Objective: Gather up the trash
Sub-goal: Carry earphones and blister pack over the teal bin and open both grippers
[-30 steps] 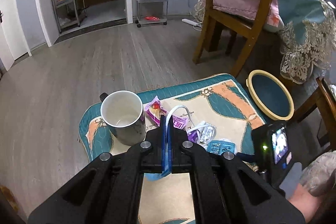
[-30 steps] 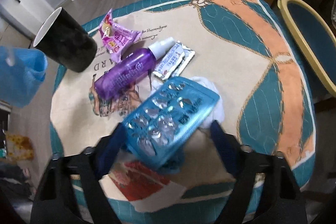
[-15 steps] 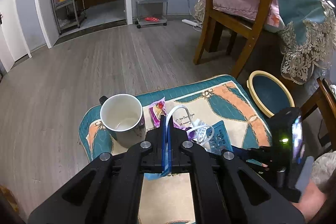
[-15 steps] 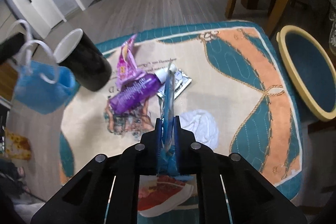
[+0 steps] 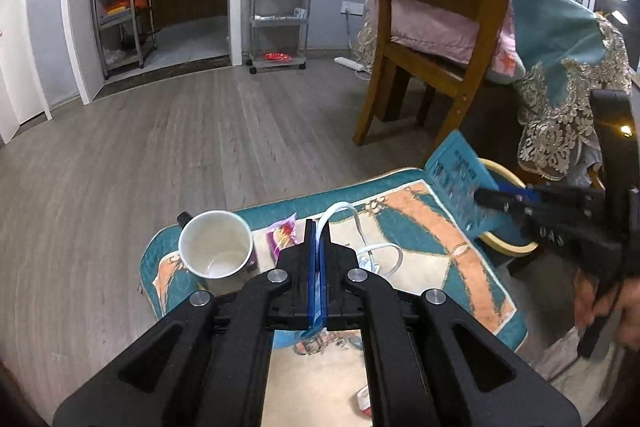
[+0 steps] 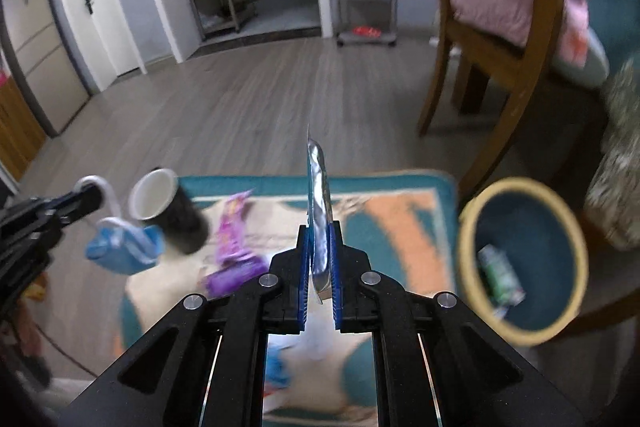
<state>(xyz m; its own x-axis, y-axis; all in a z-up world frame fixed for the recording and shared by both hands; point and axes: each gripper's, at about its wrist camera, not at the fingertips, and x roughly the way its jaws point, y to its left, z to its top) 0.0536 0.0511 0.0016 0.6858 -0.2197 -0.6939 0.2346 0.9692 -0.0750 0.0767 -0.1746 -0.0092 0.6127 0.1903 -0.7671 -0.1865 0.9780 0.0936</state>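
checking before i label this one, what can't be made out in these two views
- Print on the blister pack: right wrist view shows it edge-on in the right gripper; left wrist view blurs it.
- Mask in the left gripper: left wrist view hides most of it behind the fingers.
- Purple bottle label: motion blur, right wrist view.
- Bin contents: one green item, blurred, unidentifiable.

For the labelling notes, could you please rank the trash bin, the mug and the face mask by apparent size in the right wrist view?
1. Trash bin, clearly largest.
2 and 3. Mug and face mask look alike in size; blur leaves them unranked.
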